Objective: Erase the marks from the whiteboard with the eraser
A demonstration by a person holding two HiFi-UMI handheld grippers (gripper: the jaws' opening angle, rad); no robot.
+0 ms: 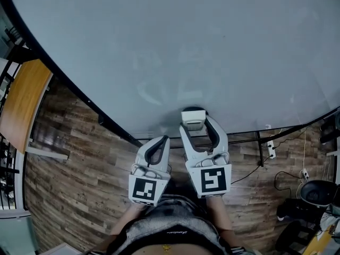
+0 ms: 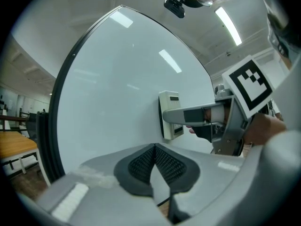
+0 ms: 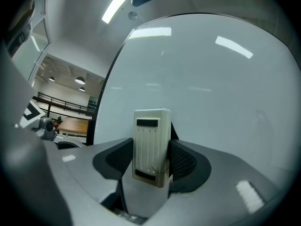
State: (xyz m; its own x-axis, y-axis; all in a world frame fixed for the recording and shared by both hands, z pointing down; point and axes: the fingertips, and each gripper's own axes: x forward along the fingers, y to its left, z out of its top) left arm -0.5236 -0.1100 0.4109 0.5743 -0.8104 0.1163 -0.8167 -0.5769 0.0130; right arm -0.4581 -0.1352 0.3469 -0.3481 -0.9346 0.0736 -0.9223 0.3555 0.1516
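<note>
The right gripper (image 3: 149, 160) clamps the eraser (image 3: 151, 142), long axis along its jaws, pressed flat on the whiteboard (image 3: 216, 98) ahead (faint smears (image 1: 151, 93) seem up-left of it). The left gripper (image 2: 154, 163), jaws together and empty, sits beside it.

Left tongs (image 2: 154, 153) together, eraser (image 2: 168, 114) flat against whiteboard (image 2: 117, 79)
</note>
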